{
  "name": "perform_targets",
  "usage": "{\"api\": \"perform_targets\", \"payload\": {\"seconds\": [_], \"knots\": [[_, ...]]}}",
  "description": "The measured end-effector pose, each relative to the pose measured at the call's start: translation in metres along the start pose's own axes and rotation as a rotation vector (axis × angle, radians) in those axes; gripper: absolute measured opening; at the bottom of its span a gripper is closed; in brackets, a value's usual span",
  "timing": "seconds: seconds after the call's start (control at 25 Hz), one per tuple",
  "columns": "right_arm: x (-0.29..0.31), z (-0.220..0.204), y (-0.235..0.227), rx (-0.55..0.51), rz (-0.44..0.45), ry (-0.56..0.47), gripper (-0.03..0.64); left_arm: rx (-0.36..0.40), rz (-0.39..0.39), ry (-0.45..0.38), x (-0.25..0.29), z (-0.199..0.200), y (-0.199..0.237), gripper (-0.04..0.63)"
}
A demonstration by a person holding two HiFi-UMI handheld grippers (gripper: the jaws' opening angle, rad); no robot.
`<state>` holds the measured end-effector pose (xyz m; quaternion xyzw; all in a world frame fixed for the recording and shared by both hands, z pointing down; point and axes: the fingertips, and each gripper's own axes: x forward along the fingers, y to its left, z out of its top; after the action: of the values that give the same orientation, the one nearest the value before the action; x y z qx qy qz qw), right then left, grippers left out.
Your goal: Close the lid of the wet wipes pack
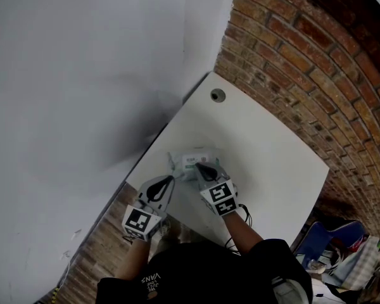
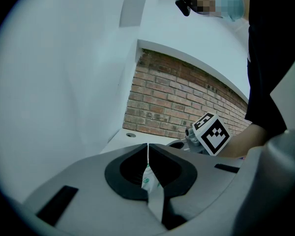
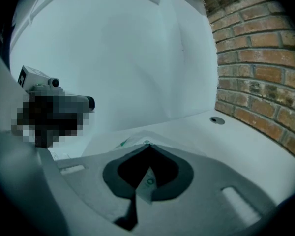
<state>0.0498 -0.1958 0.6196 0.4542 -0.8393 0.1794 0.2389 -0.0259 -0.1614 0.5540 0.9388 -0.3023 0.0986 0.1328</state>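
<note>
Head view: left gripper (image 1: 170, 180), right gripper (image 1: 201, 167) pinch crinkly pack (image 1: 191, 159).

Two tools (image 1: 170, 180) (image 1: 201, 167), one wet wipes pack (image 1: 191, 159), one white table (image 1: 272, 151)

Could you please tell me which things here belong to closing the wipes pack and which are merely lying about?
Part of the job:
wipes pack
left claw, shut on the pack's film
right claw, shut on the pack's film

Just lying about:
table hole
brick wall
blue clutter beside the table
</note>
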Motion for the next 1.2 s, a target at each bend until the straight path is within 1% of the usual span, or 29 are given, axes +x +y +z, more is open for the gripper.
{"api": "perform_targets", "payload": {"seconds": [0.28, 0.76, 1.2], "knots": [[0.003, -0.008, -0.001, 0.021, -0.006, 0.011, -0.002, -0.010, -0.002, 0.007, 0.001, -0.004, 0.001, 0.011], [0.009, -0.015, 0.001, -0.059, -0.022, 0.025, -0.002, -0.024, -0.011, 0.019, 0.004, -0.010, 0.002, 0.011], [0.012, -0.016, 0.001, -0.073, -0.028, 0.053, -0.002, -0.019, -0.022, 0.024, 0.005, -0.010, 0.001, 0.011]]}}
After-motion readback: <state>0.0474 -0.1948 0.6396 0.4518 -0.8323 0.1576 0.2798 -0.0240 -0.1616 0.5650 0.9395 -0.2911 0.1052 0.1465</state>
